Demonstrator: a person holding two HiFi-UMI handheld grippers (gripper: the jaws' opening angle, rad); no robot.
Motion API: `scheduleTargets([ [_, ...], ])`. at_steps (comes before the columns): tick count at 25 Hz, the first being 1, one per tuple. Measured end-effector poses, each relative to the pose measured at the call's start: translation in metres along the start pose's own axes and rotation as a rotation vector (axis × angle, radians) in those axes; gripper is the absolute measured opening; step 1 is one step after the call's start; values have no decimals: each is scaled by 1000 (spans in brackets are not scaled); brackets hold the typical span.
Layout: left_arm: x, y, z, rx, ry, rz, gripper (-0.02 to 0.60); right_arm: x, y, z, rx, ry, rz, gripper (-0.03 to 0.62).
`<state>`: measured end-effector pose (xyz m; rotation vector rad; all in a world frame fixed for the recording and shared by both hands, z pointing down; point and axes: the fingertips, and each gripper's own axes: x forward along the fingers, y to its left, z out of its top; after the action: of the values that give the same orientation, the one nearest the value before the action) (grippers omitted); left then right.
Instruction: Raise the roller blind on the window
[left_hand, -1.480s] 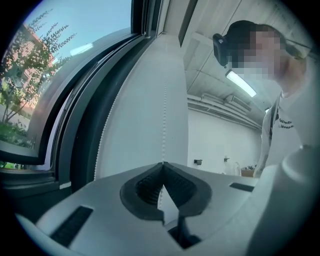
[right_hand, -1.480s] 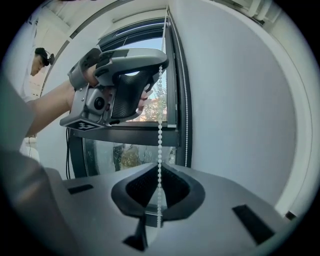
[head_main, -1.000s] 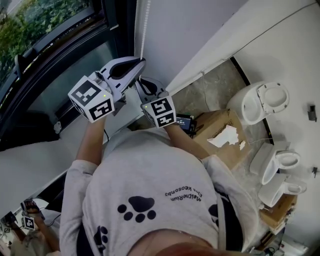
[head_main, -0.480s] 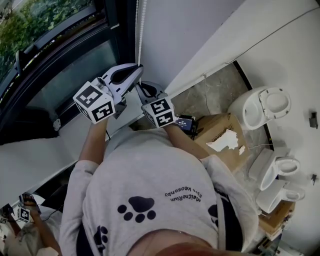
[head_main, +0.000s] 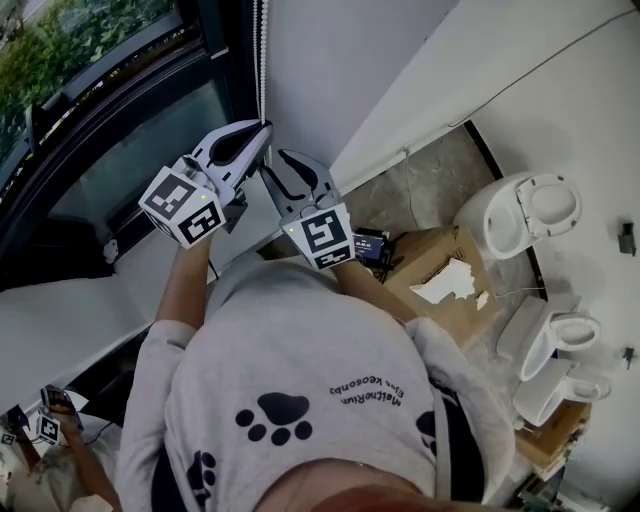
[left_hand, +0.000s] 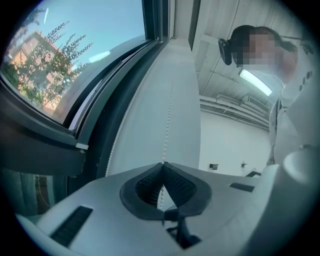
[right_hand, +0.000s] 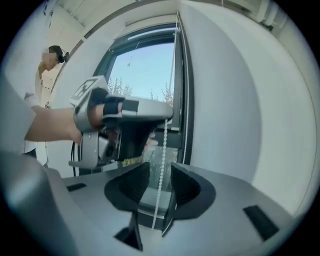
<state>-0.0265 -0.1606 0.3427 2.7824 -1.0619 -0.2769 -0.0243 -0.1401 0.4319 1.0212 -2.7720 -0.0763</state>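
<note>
Left tool (head_main: 262, 128) (left_hand: 162, 164): jaws fully together, tips pinched on the thin white bead chain (head_main: 262, 55) (left_hand: 169, 112) of the roller blind. The chain runs up from the closed tips and threads down between the ribbed pads below them.

Right tool (head_main: 282, 165) (right_hand: 161, 175): just under the left tool (right_hand: 167, 116) and close beside it. Its jaws have just been opening and stand wide apart. The bead chain (right_hand: 162, 150) hangs in the gap between them, and neither pad presses on it.

Chain position: hangs straight down along the right edge of the dark-framed window (head_main: 215, 45) (right_hand: 145, 70), next to the plain white wall (head_main: 350, 70). The blind's cloth cannot be made out in any view. The pane shows open sky and trees.

Surroundings: head view shows a brown cardboard box (head_main: 430, 250) on the floor, right of the person, with white ceramic toilets (head_main: 520, 205) standing beyond it.
</note>
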Motion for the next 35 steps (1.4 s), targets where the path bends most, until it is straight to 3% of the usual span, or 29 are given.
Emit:
scheduleTargets([
  [5, -1, 15, 4, 116, -17, 111, 11, -18, -15, 45, -2, -91, -79, 115],
  [10, -5, 29, 5, 137, -9, 215, 21, -23, -20, 71, -3, -138, -119, 94],
  [12, -10, 31, 12, 128, -31, 248, 124, -25, -21, 82, -4, -158, -133, 77],
  [18, -37, 16, 35, 193, -61, 362, 122, -42, -28, 105, -10, -212, -215, 33],
  [23, -59, 0, 38, 241, -46, 475, 46, -56, -30, 108, 0, -230, -254, 15],
  [27, -74, -5, 36, 236, -23, 544, 9, -70, -31, 116, 4, -253, -290, 12],
  [35, -88, -6, 36, 226, 6, 572, 9, -88, -35, 119, 36, -247, -384, 10],
])
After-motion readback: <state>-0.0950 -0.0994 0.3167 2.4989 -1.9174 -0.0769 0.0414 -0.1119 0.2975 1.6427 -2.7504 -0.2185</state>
